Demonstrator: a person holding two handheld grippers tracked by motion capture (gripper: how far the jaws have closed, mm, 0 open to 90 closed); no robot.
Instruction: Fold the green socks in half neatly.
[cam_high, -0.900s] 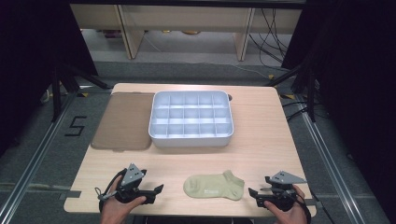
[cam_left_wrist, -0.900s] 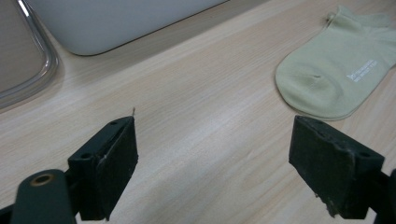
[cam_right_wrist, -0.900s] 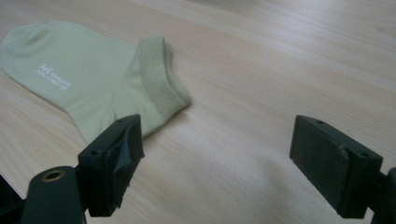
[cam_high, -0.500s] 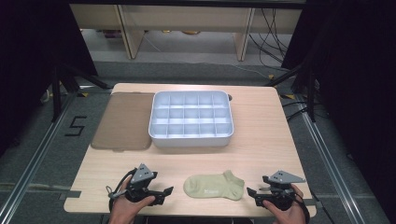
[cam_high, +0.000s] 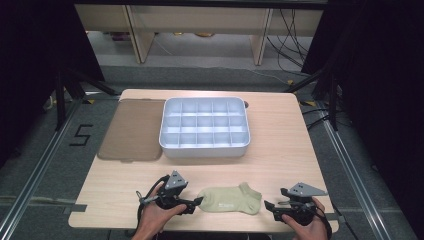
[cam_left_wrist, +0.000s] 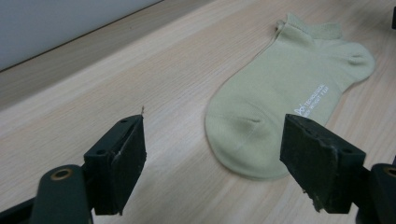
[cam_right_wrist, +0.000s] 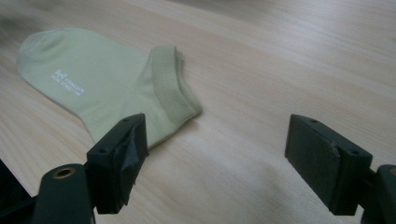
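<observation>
left gripper (cam_high: 196, 205) nearer sock's (cam_high: 231, 198) toe

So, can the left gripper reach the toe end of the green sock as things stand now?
Probably yes. The left gripper sits open right at the toe end of the sock, which lies flat on the table with nothing between them.

A figure "5" (cam_high: 81, 135) in black tape stands on the grey floor at the left of the high view. The sock (cam_left_wrist: 285, 98) bears small white print with a logo near its sole edge, at the right of the left gripper view; its letters are too small to read.
</observation>
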